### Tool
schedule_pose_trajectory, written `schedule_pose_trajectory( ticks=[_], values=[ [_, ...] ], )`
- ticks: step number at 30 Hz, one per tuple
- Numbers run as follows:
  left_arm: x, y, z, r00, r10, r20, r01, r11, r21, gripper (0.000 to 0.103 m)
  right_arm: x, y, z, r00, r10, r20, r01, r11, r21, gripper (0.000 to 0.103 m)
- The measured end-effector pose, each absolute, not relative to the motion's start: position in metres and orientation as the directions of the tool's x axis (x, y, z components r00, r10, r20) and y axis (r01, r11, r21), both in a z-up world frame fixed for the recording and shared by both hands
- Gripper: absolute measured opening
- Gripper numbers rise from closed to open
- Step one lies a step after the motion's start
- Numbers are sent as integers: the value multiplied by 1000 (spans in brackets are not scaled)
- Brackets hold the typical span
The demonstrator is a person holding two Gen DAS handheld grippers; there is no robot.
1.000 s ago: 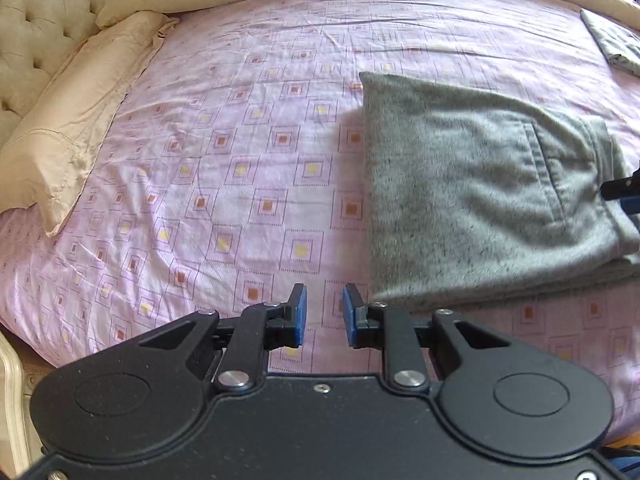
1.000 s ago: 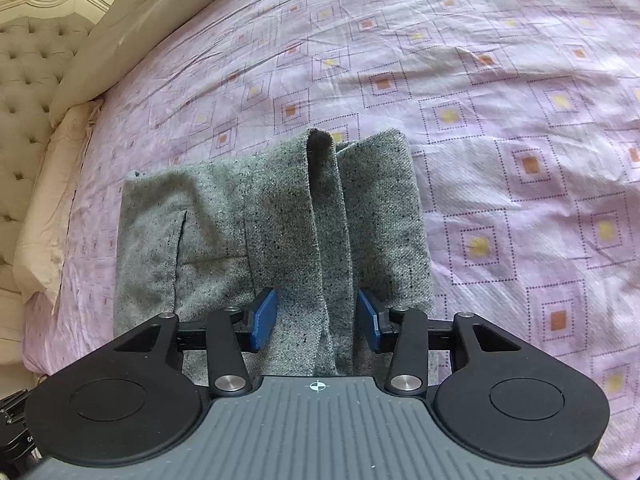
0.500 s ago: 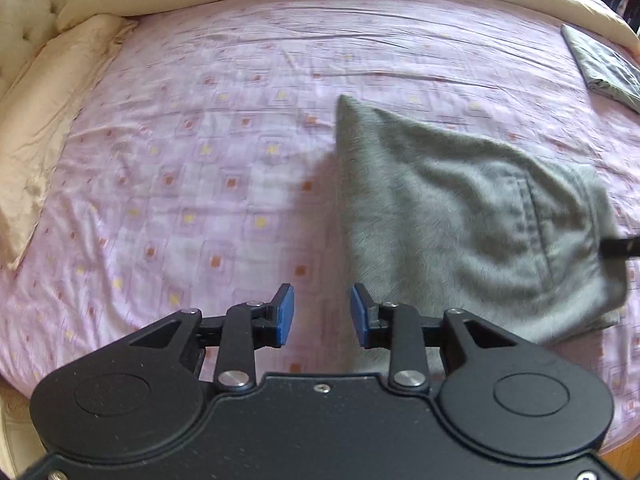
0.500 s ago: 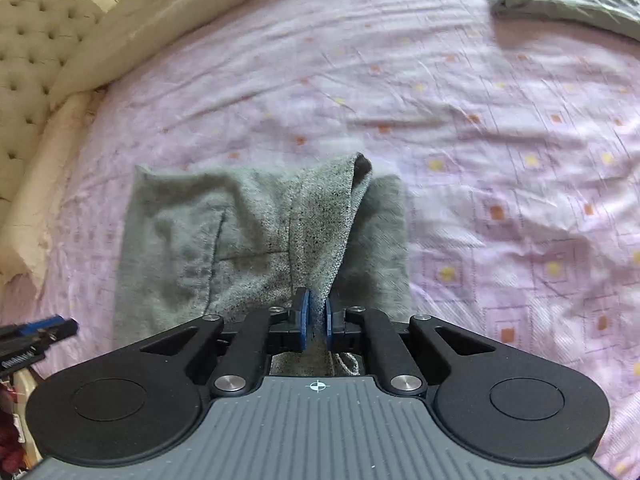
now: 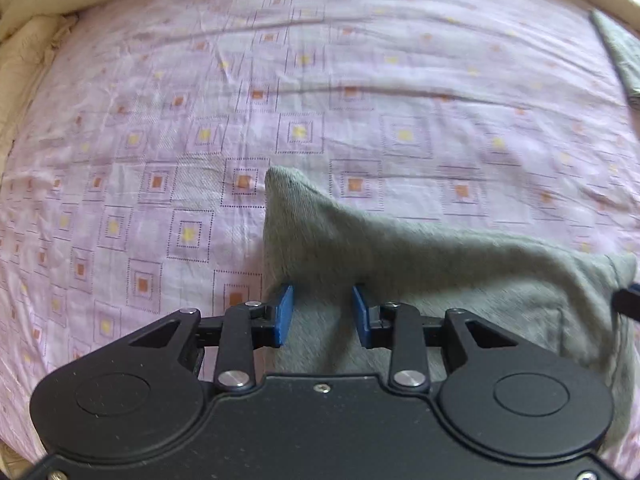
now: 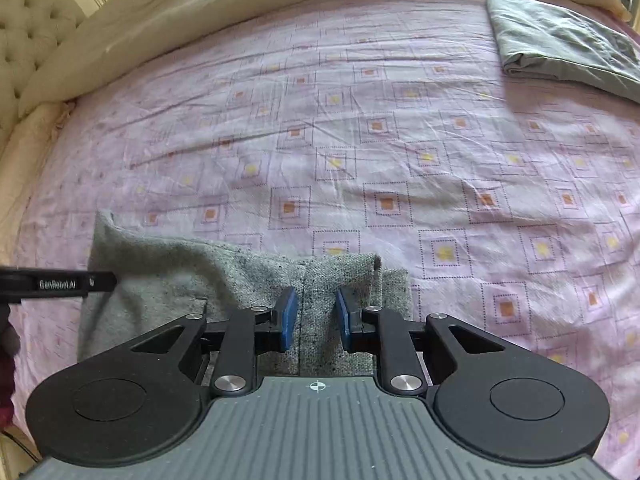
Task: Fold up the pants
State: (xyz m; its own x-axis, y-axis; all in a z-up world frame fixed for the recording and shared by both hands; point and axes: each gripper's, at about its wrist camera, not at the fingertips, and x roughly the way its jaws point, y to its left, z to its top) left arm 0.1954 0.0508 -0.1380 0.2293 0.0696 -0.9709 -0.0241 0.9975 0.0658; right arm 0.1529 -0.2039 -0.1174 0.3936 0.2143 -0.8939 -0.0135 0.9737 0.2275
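Observation:
The folded grey pants (image 5: pixel 420 268) lie on the pink patterned bed sheet (image 5: pixel 320 100). In the left wrist view my left gripper (image 5: pixel 322 314) is open, its blue pads (image 5: pixel 285 314) on either side of the pants' left end. In the right wrist view the pants (image 6: pixel 192 272) show again. My right gripper (image 6: pixel 316 318) is open, with the waistband end of the pants between its blue pads (image 6: pixel 287 318). The left gripper's black finger (image 6: pixel 60 282) reaches in from the left edge. The right gripper's tip shows in the left wrist view at the right edge (image 5: pixel 628 300).
A folded grey-green cloth (image 6: pixel 560 44) lies at the far right of the bed. A cream bolster (image 6: pixel 180 12) and a tufted headboard (image 6: pixel 32 20) run along the far left. The sheet (image 6: pixel 400 140) stretches beyond the pants.
The left gripper moved right onto the pants' left end. The right gripper shut on the waistband half a second ago and now stands open. The pants sit lower in both views.

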Motion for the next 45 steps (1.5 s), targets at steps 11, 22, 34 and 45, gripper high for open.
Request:
schedule_pose_trajectory(
  ticks=[11, 22, 34, 45],
  values=[
    [196, 44, -158, 218, 102, -971, 43, 993, 114, 47, 155, -203, -139, 374, 219, -901, -14, 973, 230, 29],
    [158, 49, -132, 153, 59, -986, -37, 998, 54, 53, 129, -197, -118, 400, 192, -896, -21, 979, 201, 30],
    [75, 47, -148, 159, 95, -983, 59, 993, 106, 87, 47, -201, -133, 311, 198, -930, 0, 978, 208, 63],
    [92, 83, -121, 284, 24, -959, -2, 1000, 25, 83, 65, -226, -117, 416, 227, -880, 82, 955, 285, 65]
  ],
)
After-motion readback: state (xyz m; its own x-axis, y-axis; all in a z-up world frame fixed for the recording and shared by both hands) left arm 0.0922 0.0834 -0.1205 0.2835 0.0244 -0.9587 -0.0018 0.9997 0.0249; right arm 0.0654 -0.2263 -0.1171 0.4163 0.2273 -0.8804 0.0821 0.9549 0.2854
